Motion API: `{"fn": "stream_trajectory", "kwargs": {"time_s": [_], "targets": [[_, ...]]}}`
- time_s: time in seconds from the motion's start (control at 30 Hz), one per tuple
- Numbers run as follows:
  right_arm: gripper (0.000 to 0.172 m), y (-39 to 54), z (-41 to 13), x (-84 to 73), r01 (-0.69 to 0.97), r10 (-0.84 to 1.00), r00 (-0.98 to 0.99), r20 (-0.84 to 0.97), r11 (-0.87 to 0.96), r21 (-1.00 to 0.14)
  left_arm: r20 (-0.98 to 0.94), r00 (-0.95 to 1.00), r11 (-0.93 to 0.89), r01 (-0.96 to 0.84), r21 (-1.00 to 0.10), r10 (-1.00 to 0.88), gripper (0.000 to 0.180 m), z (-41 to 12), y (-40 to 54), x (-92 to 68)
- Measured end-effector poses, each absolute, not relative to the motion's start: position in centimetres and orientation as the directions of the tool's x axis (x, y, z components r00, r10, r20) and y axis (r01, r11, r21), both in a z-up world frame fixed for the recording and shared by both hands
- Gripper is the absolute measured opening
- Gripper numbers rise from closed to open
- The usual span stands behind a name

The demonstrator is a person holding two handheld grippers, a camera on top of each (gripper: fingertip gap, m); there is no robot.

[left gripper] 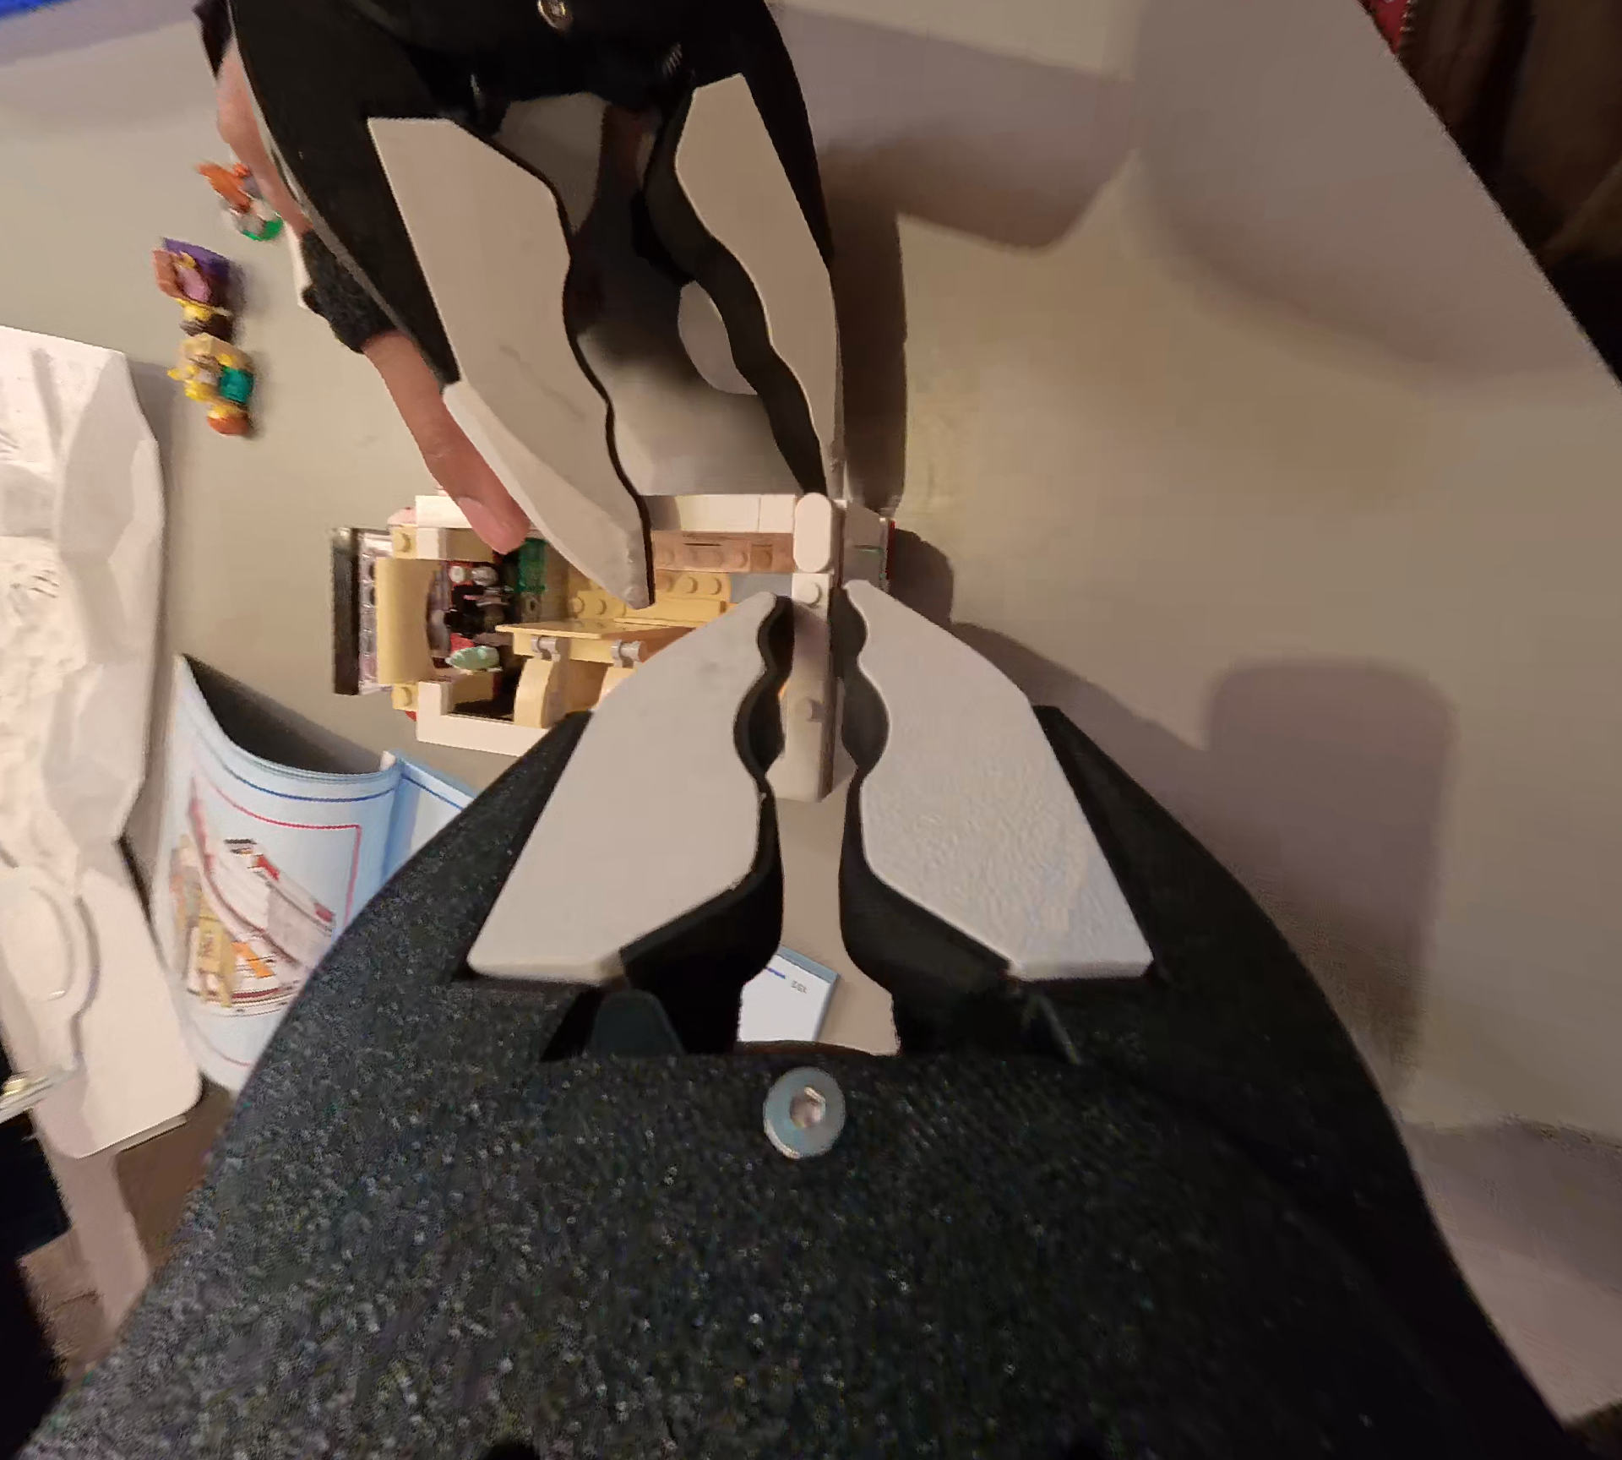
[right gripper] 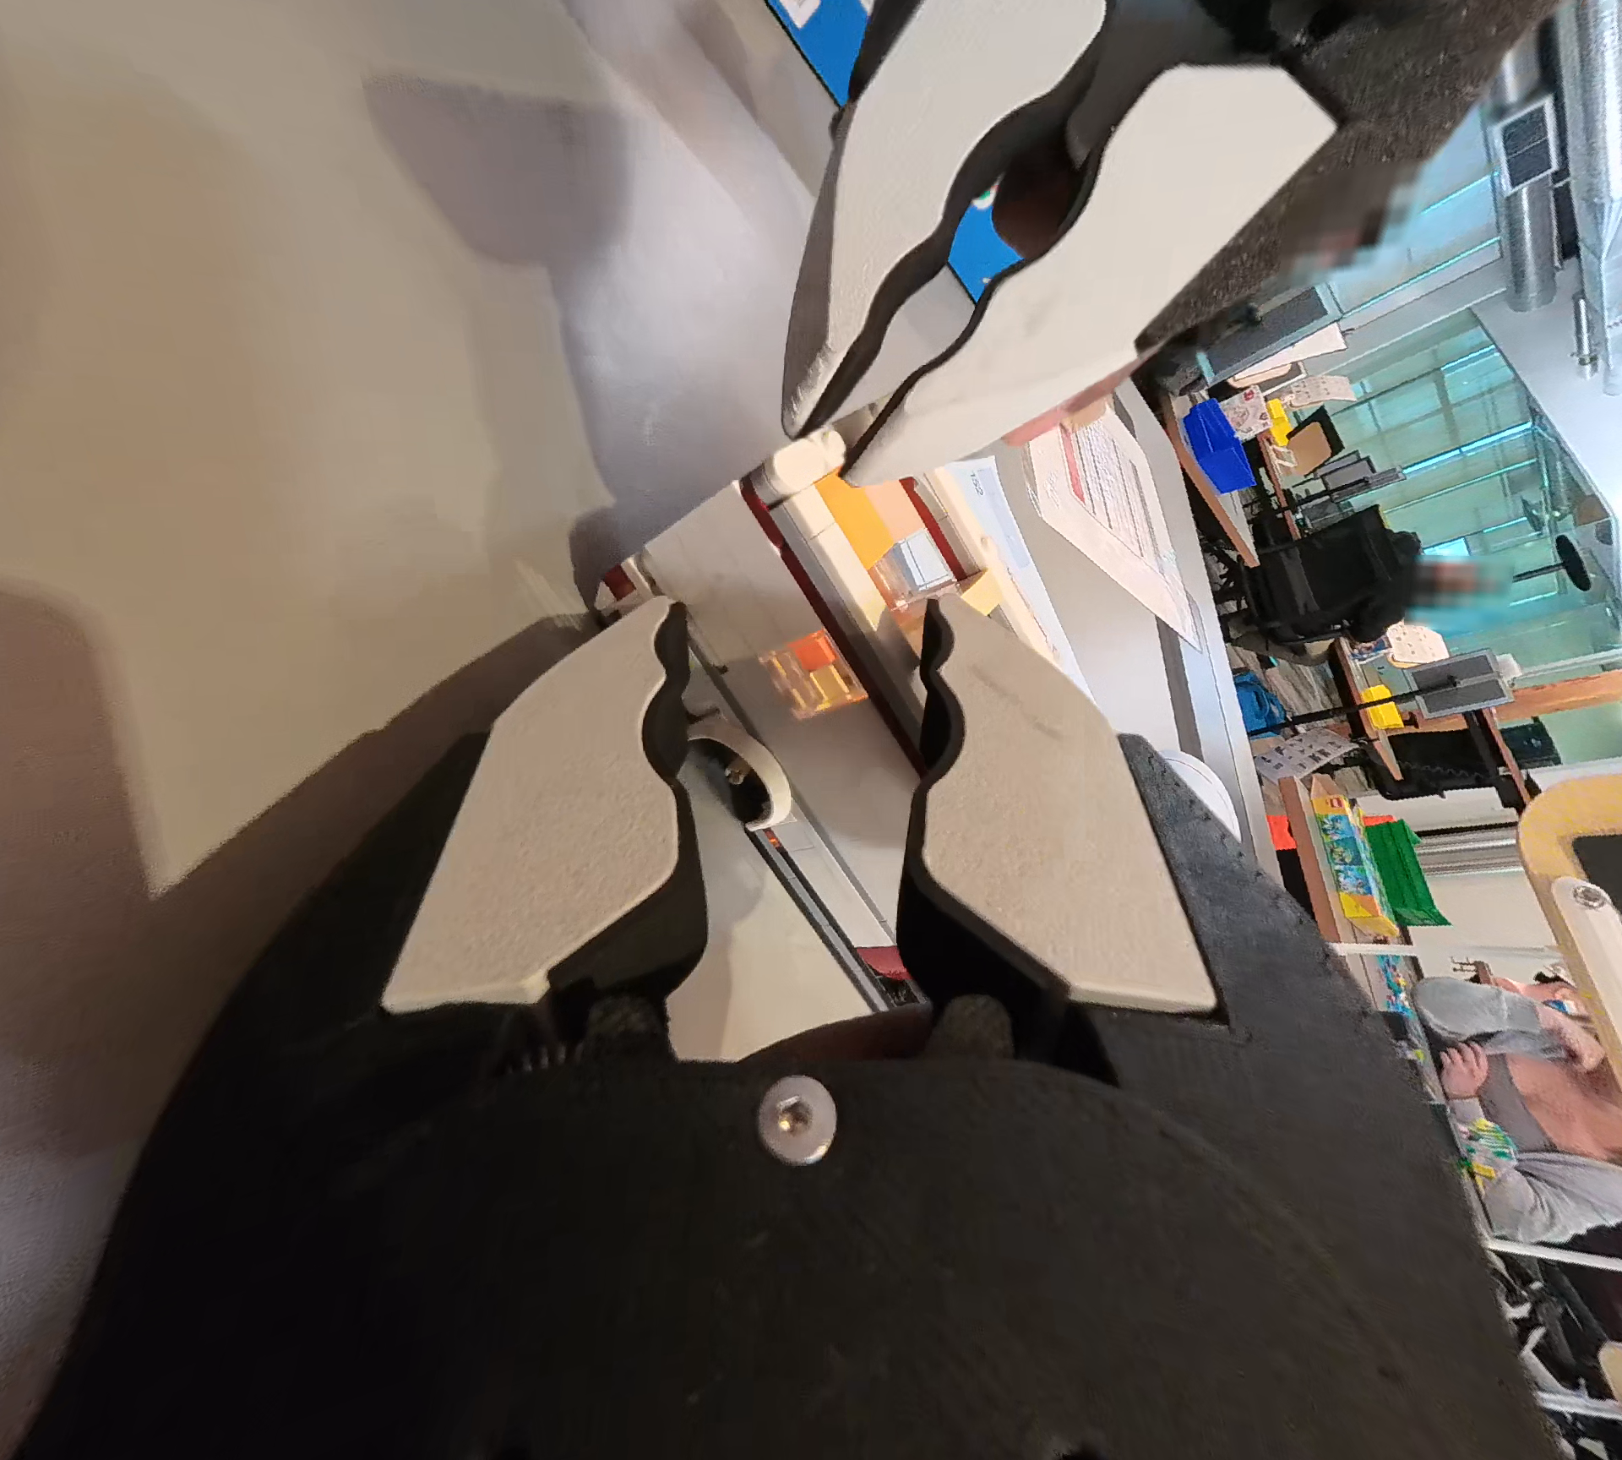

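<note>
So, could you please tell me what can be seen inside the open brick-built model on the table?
Inside the brick model, tan walls and studs, a tan hinged panel, a green piece and small dark and red parts show. The right gripper and a fingertip cover the upper interior.

A white, tan and dark-red toy-brick building [left gripper: 562, 628] lies tipped on the pale table [left gripper: 1141, 452], its open interior showing.

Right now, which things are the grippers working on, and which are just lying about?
In hand: brick model; left gripper, clamped on its white panel; right gripper, astride it, grip unclear.
Lying about: small figures; booklet; white bag.
</note>
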State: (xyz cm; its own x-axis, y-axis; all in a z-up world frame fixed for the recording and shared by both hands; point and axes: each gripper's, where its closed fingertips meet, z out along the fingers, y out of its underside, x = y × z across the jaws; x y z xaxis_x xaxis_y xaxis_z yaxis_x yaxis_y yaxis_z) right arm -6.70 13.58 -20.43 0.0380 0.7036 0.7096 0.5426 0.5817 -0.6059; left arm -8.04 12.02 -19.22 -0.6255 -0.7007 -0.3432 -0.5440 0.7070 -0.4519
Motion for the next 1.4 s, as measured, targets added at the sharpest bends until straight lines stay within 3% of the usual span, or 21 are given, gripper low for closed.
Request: {"fn": "stream_trajectory", "kwargs": {"time_s": [0.33, 0.83, 1.0, 1.13, 1.3, 1.4], "targets": [[0.054, 13.5, -19.9, -6.6, 0.538, 0.669, 0.060, 0.741, 0.604, -0.588, -0.535, -0.572, 0.783, -0.447, -0.432, -0.622, 0.008, -19.1, 12.0, -7.8], [0.047, 12.0, -20.2, -6.6, 0.545, 0.607, -0.012, 0.795, 0.670, -0.503, -0.596, -0.569, 0.824, -0.401, -0.400, -0.567, 0.007, -18.8, 11.4, -7.4], [0.048, 11.9, -20.3, -6.5, 0.566, 0.619, -0.017, 0.785, 0.653, -0.503, -0.658, -0.538, 0.847, -0.397, -0.353, -0.526, 0.006, -18.7, 11.4, -7.3], [0.049, 12.1, -20.4, -6.5, 0.587, 0.631, -0.016, 0.775, 0.633, -0.504, -0.736, -0.510, 0.879, -0.405, -0.253, -0.446, 0.004, -18.5, 11.5, -7.4], [0.049, 12.4, -20.4, -6.5, 0.600, 0.627, -0.011, 0.779, 0.628, -0.496, -0.626, -0.496, 0.787, -0.504, -0.356, -0.602, 0.000, -18.5, 11.7, -8.0], [0.049, 12.4, -20.4, -6.5, 0.598, 0.630, -0.011, 0.777, 0.626, -0.500, -0.540, -0.454, 0.702, -0.528, -0.478, -0.709, 0.000, -17.9, 11.7, -7.6]]}}
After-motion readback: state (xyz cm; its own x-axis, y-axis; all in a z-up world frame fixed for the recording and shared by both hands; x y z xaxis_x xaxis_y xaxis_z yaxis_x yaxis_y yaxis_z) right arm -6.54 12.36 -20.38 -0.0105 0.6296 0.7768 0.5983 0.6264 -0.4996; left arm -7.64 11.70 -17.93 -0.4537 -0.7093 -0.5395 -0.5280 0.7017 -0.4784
